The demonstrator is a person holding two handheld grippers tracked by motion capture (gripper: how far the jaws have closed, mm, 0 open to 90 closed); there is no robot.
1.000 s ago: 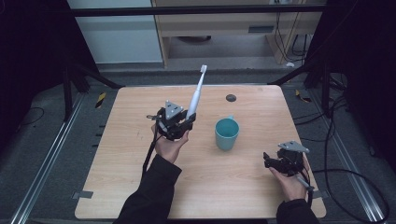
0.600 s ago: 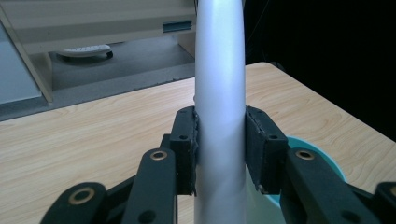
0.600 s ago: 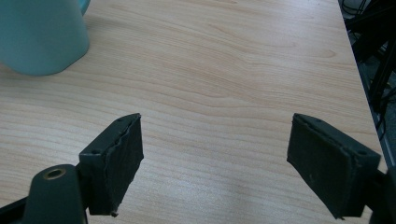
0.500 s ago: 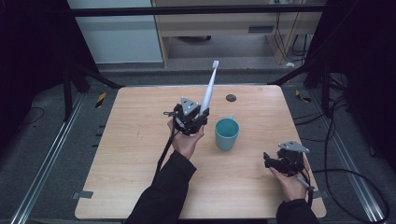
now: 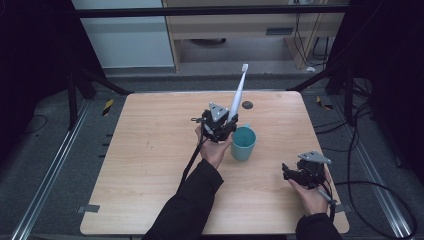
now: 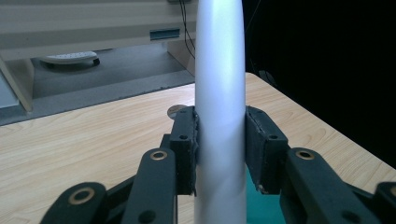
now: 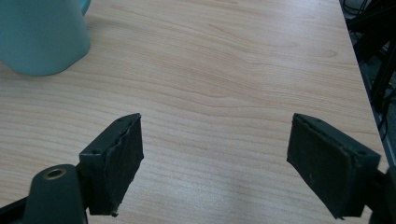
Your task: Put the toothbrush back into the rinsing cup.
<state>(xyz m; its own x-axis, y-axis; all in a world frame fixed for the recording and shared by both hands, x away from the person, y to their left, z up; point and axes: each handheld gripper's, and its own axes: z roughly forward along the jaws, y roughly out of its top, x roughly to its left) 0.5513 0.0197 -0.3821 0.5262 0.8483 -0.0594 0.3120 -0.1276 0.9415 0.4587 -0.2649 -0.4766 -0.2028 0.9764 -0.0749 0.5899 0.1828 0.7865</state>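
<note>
My left gripper is shut on the thick handle of a white electric toothbrush, which slants up and to the right with its brush head at the top. In the left gripper view both pads press the toothbrush handle between them. A teal cup stands upright on the table just right of the left gripper, and the cup also fills the upper left of the right gripper view. My right gripper rests near the table's front right, its jaws wide open over bare wood.
The wooden table carries a small dark round disc near its far edge. Metal frame rails run along both sides, and cables lie on the floor at the right. Open tabletop stretches to the left of the left hand.
My left gripper has carried the toothbrush to the right, from mid-table to right beside the teal cup. The right gripper has stayed where it was.
</note>
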